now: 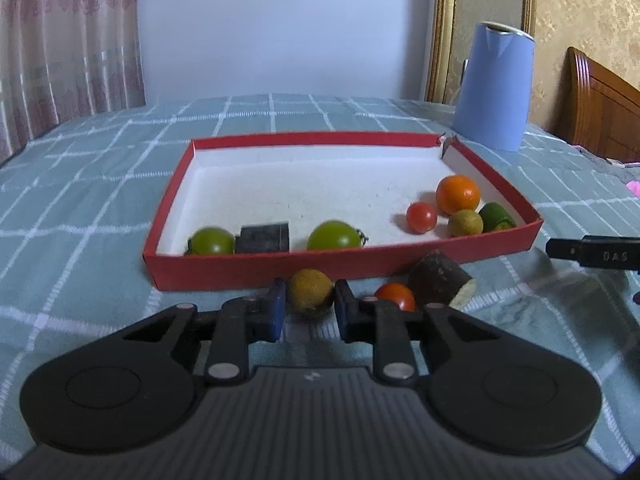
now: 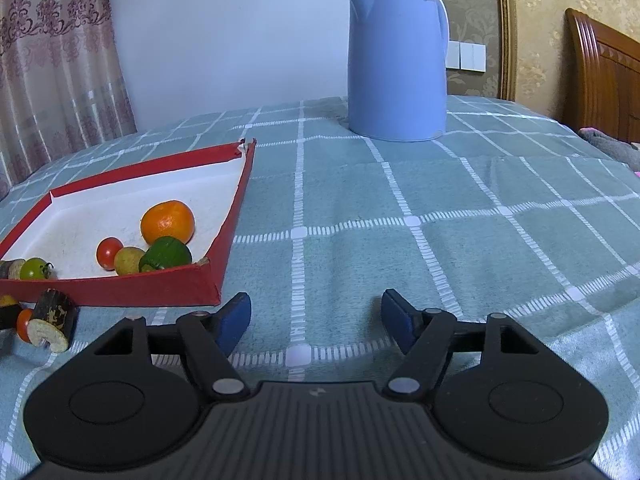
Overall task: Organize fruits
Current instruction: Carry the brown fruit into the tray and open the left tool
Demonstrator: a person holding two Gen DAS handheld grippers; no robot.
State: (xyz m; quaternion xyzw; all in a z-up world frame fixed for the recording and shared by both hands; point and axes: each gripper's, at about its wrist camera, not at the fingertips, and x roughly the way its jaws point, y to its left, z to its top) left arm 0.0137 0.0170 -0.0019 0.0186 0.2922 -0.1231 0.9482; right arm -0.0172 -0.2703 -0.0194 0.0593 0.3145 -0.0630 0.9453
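A shallow red box [image 1: 256,270] lies on the checked cloth. Inside it are an orange [image 1: 457,194], a red cherry tomato [image 1: 421,217], a brownish round fruit [image 1: 465,223], a green piece [image 1: 496,217], two green tomatoes [image 1: 212,241] and a dark cane chunk [image 1: 262,237]. In front of the box, my left gripper [image 1: 311,298] is shut on a yellow-brown round fruit [image 1: 310,292]. Beside it lie a red tomato [image 1: 396,296] and a dark cane piece [image 1: 438,278]. My right gripper [image 2: 315,316] stands open over bare cloth, right of the box [image 2: 160,288], with nothing between its fingers.
A tall blue kettle [image 2: 396,56] stands behind the box's right corner. A wooden headboard [image 2: 604,76] is at the far right and a curtain [image 1: 68,40] at the left. Green checked cloth [image 2: 440,220] stretches right of the box.
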